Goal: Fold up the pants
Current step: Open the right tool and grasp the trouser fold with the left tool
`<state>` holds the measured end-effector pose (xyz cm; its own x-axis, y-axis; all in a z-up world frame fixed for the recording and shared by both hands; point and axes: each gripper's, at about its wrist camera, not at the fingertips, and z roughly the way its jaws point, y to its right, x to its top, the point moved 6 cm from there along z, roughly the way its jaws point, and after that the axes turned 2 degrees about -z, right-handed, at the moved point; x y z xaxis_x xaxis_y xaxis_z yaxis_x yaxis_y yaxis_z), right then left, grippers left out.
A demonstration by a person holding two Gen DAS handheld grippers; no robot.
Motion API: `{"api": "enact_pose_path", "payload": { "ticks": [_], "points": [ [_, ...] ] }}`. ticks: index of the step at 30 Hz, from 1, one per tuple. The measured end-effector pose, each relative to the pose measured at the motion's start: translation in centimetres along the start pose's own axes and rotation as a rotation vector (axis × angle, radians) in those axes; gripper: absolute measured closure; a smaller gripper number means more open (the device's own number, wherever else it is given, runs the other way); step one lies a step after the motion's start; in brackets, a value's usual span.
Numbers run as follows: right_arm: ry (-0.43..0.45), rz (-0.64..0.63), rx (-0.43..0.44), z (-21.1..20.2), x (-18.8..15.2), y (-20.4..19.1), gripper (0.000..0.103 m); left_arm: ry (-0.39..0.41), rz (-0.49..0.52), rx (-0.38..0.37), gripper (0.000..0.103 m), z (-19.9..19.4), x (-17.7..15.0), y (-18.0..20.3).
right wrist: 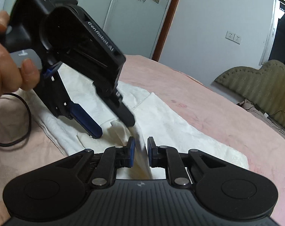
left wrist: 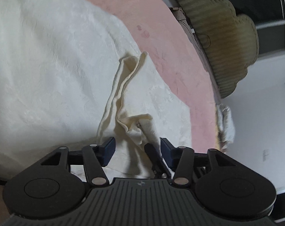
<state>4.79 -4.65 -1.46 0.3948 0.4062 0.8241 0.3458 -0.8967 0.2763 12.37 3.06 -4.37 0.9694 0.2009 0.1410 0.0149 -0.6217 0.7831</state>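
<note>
Cream-white pants (left wrist: pixel 48 56) lie spread over a pink bed sheet (left wrist: pixel 161 37). A raised fold of their fabric (left wrist: pixel 131 124) runs up between the fingers of my left gripper (left wrist: pixel 137 150), which stands open around it, pads apart from the cloth. In the right wrist view the same left gripper (right wrist: pixel 113 128) points down at the pants (right wrist: pixel 180 131), held by a hand (right wrist: pixel 7 66). My right gripper (right wrist: pixel 140 148) is shut on a pinched ridge of the pants fabric just in front of the left one. One of its black fingers (left wrist: pixel 154 156) shows in the left wrist view.
An olive quilted headboard (right wrist: pixel 264 86) stands along the far side of the bed. A black cable (right wrist: pixel 27 122) loops on the sheet at the left. A white cloth (left wrist: pixel 225 124) hangs at the bed's edge. Pink sheet (right wrist: pixel 198 103) stretches beyond the pants.
</note>
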Motion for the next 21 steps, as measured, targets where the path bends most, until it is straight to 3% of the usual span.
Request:
{"api": "enact_pose_path", "payload": {
  "ticks": [5,6,7,10,13,16,20,21],
  "points": [
    [0.019,-0.023,0.102,-0.9,-0.1,-0.6,0.089,0.000,-0.110,-0.047,0.047,0.9,0.6,-0.9],
    [0.035,0.026,0.133,-1.3,0.1,0.0,0.089,-0.001,-0.109,-0.044,0.057,0.9,0.7,-1.0],
    [0.050,0.088,0.153,-1.6,0.3,0.8,0.089,-0.005,-0.099,-0.035,0.074,1.0,0.7,-1.1],
    [0.075,0.285,0.186,-1.5,0.3,4.0,0.089,-0.005,-0.079,-0.010,0.090,1.0,0.5,-1.5],
    [-0.004,0.344,0.120,0.4,-0.7,5.4,0.089,0.020,-0.059,-0.012,0.091,0.4,0.3,-1.3],
    [-0.037,0.294,0.122,1.2,-1.2,4.0,0.089,0.048,-0.004,0.000,0.091,-0.8,0.0,-1.0],
    [-0.071,0.180,0.089,2.4,-1.5,2.6,0.089,0.020,0.024,0.051,0.090,-0.2,-0.6,-1.7],
    [-0.073,0.175,0.087,2.4,-1.6,2.6,0.089,0.022,0.017,0.045,0.081,-0.2,-0.7,-1.9]
  ]
}}
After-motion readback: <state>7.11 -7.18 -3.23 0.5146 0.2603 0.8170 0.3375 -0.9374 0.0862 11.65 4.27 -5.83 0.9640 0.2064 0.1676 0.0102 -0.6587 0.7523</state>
